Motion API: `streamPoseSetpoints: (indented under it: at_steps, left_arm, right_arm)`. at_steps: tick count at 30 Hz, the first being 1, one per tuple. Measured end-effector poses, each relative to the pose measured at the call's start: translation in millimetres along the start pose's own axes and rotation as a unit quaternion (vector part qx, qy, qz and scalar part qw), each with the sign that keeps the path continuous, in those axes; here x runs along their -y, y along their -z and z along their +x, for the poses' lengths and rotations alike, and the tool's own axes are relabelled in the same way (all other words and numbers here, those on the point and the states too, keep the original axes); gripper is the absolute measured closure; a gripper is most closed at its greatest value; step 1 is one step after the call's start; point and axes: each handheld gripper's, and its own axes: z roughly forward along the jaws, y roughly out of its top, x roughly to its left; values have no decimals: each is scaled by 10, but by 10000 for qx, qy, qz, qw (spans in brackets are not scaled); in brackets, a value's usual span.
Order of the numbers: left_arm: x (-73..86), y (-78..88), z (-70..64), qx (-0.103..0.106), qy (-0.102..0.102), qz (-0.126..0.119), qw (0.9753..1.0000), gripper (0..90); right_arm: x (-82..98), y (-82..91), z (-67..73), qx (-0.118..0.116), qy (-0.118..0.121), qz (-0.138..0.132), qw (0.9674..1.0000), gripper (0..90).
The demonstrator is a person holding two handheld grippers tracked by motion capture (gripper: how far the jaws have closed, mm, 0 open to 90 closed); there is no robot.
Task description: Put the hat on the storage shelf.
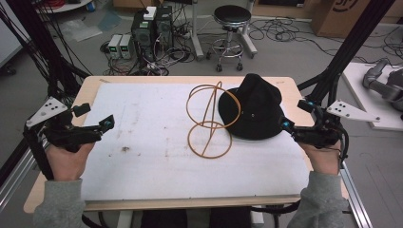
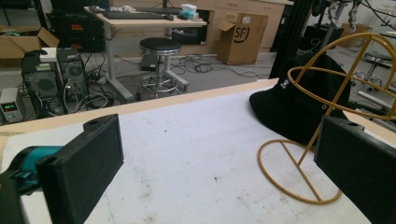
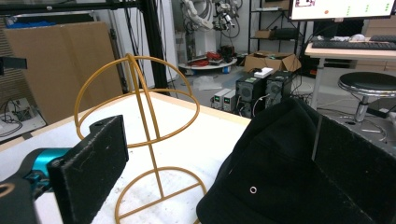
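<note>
Your right claw [image 1: 286, 127] sits spread at the hat [image 1: 256, 107] brim, right of frame; grab carelessly and you may topple the wire stand [image 1: 209, 119].

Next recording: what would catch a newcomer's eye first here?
The black hat lying on the white table cover, right of centre, stands out most. Just left of it stands a golden wire hat stand, its rings touching the hat's brim. The left gripper and right gripper wait open at the table's two sides.

A lab: computer towers [image 1: 153, 29], floor cables [image 1: 278, 31].
</note>
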Motion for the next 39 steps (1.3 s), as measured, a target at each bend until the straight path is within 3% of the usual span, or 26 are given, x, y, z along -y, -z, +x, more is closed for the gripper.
streamPoseSetpoints:
  at_steps: [14, 19, 25, 31, 35, 39]
  left_arm:
    - [8, -5, 19, 2, 31, 15, 10000, 18]
    - [6, 28, 40, -27, 25, -10, 10000, 17]
    - [5, 67, 68, -52, 49, -46, 10000, 18]
    - [18, 79, 36, -31, -14, -22, 10000, 18]
    - [30, 106, 34, -25, 0, -25, 10000, 17]
    - [42, 138, 18, -13, -20, -21, 10000, 17]
  right_arm:
    - [20, 17, -35, 128, -26, 35, 9999, 30]
    - [12, -5, -40, 194, 63, 178, 9996, 31]
    - [-23, -49, -133, 265, 68, 203, 9994, 31]
    - [-90, -284, -317, 211, 109, 549, 9982, 31]
    - [-137, -397, -376, 172, 154, 610, 9979, 31]
    - [-195, -623, -472, 95, 214, 742, 9970, 31]
